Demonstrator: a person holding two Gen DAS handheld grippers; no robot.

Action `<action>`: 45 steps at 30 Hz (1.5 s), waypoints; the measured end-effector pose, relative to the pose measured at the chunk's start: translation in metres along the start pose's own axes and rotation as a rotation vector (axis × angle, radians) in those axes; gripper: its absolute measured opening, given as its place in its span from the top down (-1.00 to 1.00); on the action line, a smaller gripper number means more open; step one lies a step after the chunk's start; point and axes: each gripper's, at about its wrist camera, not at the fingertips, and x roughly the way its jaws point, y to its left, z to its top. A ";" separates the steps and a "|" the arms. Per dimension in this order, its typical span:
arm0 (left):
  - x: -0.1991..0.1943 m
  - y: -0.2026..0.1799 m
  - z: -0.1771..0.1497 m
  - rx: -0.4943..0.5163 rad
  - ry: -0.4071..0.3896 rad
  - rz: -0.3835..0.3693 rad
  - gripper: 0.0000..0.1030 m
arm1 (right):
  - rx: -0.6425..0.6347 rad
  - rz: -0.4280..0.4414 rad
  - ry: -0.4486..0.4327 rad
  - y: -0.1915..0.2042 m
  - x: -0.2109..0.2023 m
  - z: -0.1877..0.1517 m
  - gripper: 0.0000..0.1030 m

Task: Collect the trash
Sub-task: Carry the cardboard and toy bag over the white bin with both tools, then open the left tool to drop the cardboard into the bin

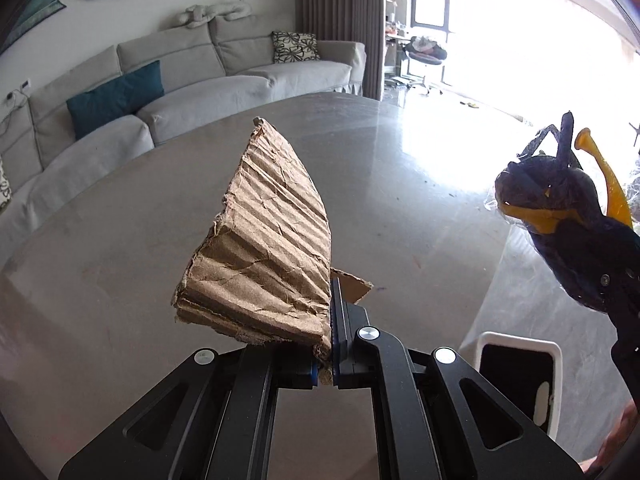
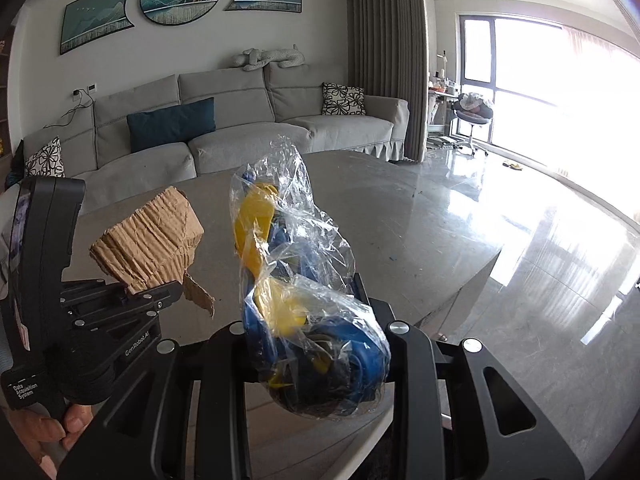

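My left gripper (image 1: 326, 360) is shut on a torn piece of brown corrugated cardboard (image 1: 264, 248) and holds it above the grey table (image 1: 120, 264). From the right wrist view the same cardboard (image 2: 148, 244) sticks up from the left gripper (image 2: 154, 294) at the left. My right gripper (image 2: 316, 344) is shut on a crumpled clear plastic bag with blue and yellow pieces inside (image 2: 296, 280), held above the table's near edge. In the left wrist view that bag (image 1: 552, 196) shows at the right.
A white bin with a dark opening (image 1: 520, 376) stands on the floor below the table's right edge. A grey sofa (image 2: 240, 128) lies behind the table. Glossy tiled floor (image 2: 520, 260) extends to the right toward bright windows.
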 end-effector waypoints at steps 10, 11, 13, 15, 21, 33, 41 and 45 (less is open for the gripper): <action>-0.008 -0.116 -0.054 0.214 0.079 -0.179 0.89 | 0.067 -0.182 -0.073 -0.055 -0.060 -0.045 0.39; -0.008 -0.126 -0.059 0.240 0.083 -0.185 0.89 | 0.078 -0.194 -0.066 -0.063 -0.061 -0.050 0.39; -0.006 -0.143 -0.071 0.287 0.092 -0.194 0.89 | 0.095 -0.209 -0.056 -0.074 -0.064 -0.060 0.39; -0.004 -0.158 -0.081 0.329 0.105 -0.204 0.89 | 0.107 -0.217 -0.047 -0.083 -0.066 -0.067 0.38; 0.008 -0.185 -0.101 0.411 0.160 -0.264 0.89 | 0.167 -0.228 -0.017 -0.105 -0.067 -0.084 0.38; 0.044 -0.227 -0.122 0.488 0.234 -0.362 0.89 | 0.164 -0.277 0.032 -0.121 -0.060 -0.104 0.37; 0.081 -0.249 -0.138 0.507 0.326 -0.366 0.89 | 0.182 -0.293 0.056 -0.137 -0.063 -0.115 0.37; 0.093 -0.256 -0.142 0.521 0.364 -0.365 0.69 | 0.186 -0.297 0.066 -0.139 -0.064 -0.117 0.36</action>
